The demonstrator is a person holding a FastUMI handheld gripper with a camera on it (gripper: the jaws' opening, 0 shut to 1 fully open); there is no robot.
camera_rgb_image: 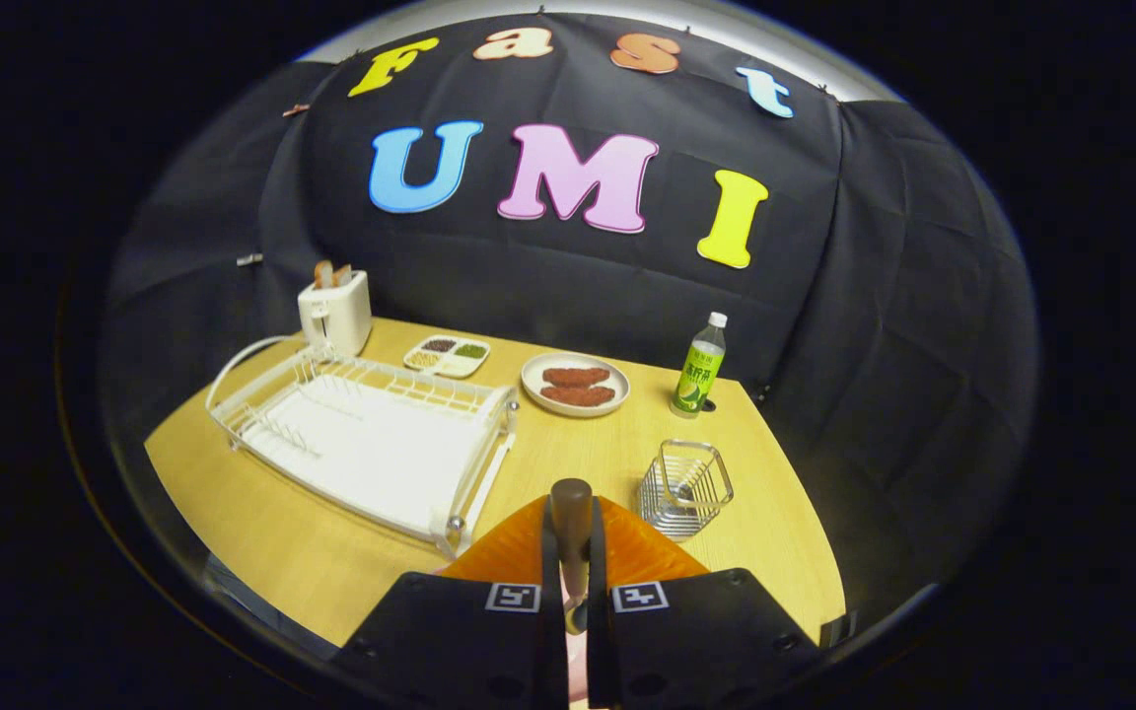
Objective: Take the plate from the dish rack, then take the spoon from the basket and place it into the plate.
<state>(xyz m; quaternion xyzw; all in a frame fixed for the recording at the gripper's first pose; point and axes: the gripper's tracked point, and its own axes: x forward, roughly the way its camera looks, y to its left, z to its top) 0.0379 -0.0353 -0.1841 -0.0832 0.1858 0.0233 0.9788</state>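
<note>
Hand-held gripper [573, 582] clamped the spoon [571, 513] handle between both fingers, above the orange plate [509, 552], wire basket [686, 488] just beside.

Spoon [571, 513] between the jaws, over the plate [627, 552]; basket [686, 488] right, dish rack [371, 439] left.

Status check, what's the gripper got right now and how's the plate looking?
Gripper shut on spoon, brown handle up between the fingers. Orange plate directly under it, out of dish rack. Wire basket just ahead, beside the plate. Nothing in the way.

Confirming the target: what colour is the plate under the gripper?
Orange plate, ridged, in the gripper view.
</note>
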